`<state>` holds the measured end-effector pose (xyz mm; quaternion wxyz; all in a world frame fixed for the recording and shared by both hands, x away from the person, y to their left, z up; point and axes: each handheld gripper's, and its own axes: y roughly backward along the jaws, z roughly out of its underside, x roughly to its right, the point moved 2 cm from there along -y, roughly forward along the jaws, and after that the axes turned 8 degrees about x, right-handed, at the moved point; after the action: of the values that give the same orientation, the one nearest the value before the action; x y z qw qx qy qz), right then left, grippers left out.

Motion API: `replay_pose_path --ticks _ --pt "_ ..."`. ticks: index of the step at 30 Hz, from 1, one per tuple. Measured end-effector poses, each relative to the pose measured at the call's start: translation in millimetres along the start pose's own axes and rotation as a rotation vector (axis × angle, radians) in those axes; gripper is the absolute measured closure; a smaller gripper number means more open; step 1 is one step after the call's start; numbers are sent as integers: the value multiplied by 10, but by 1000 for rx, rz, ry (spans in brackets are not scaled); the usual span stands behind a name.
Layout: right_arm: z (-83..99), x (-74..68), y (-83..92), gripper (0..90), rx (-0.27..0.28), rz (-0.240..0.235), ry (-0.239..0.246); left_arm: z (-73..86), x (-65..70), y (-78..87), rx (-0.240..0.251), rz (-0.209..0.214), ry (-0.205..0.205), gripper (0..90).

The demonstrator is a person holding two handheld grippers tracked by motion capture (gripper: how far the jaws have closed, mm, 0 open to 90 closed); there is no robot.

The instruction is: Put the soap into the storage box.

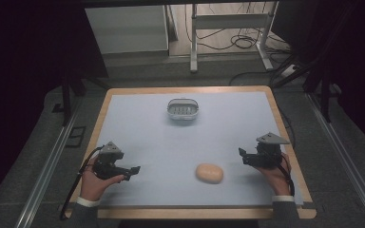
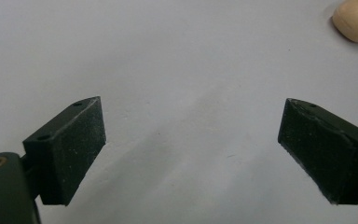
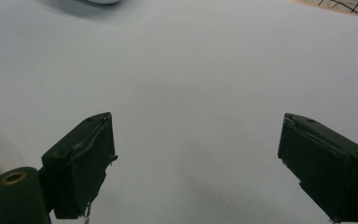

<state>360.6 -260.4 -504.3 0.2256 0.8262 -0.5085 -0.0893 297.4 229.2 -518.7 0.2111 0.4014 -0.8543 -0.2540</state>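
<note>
Fingers: left gripper (image 2: 191, 140) and right gripper (image 3: 196, 154) both spread wide, empty; bare pale mat (image 1: 171, 142) between them, potato (image 1: 209, 173) near front edge.

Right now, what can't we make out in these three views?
- Tan oval object: high view too small and soft to identify; the left gripper view's top right corner crops it.
- White slotted basket: contents too small in high view; cut by the right gripper view's top edge.
- Left tongs and right tongs: gap unreadable in high view; the gripper views show both open.
</note>
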Motion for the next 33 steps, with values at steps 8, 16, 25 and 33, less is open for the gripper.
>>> replay_pose_path --ticks 8,16,25,33 --pt "-62 -48 10 125 2 -23 -9 -8 -14 17 4 -2 -2 77" --pt "-108 -107 0 160 -24 -56 14 -16 -7 40 22 -6 -6 83" --pt "-181 -147 20 163 -47 -88 24 -17 0 33 17 -6 -7 84" --pt "-235 -211 50 195 -69 -116 47 -9 -5 25 8 -6 -8 83"
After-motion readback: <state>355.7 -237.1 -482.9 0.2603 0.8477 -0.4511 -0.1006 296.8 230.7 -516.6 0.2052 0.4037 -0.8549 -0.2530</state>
